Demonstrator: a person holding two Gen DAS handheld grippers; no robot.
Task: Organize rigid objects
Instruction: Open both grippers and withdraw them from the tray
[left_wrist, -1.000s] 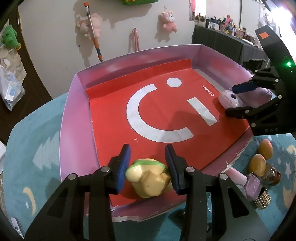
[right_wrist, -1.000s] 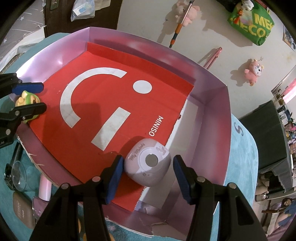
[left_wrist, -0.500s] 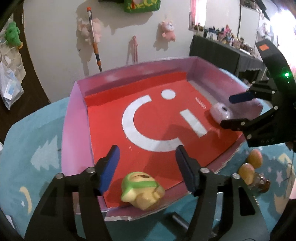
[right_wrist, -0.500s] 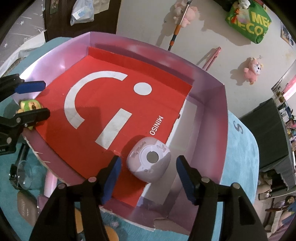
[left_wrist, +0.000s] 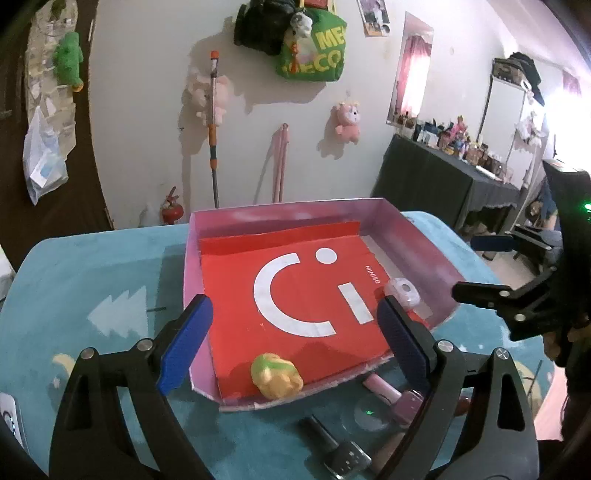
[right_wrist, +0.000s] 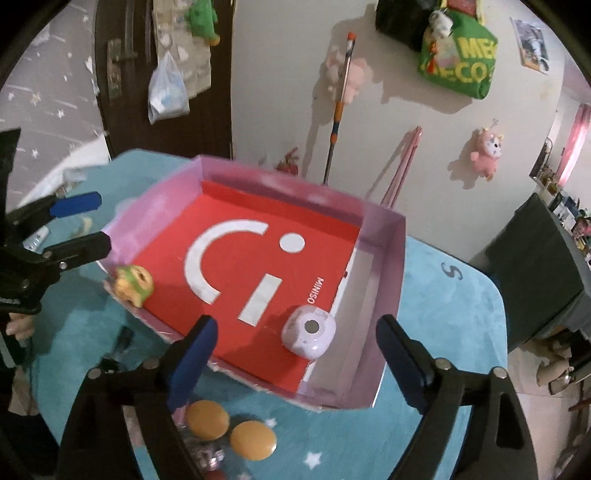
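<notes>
A pink-walled box (left_wrist: 190, 266) with a red floor sits on the teal table. A yellow-and-green toy figure (left_wrist: 276, 376) lies free at the box's near edge, also in the right wrist view as the toy figure (right_wrist: 132, 285). A lilac round gadget (right_wrist: 309, 336) rests in the box's right corner, shown too as the gadget (left_wrist: 402, 292). My left gripper (left_wrist: 291, 343) hovers above the toy, its jaws opening with nothing between them. My right gripper (right_wrist: 295, 362) hangs above the gadget, jaws opening, pads clear of it.
On the table in front of the box lie nail-polish bottles (left_wrist: 343, 456), a pink tube (left_wrist: 382, 387), a clear lid (left_wrist: 369, 413) and two amber caps (right_wrist: 229, 430). A white remote (left_wrist: 7, 413) lies at the far left. Plush toys hang on the wall behind.
Both grippers let go, the left of the toy and the right of the gadget, opened wide and rose back away from the box. Both objects stay inside it.
</notes>
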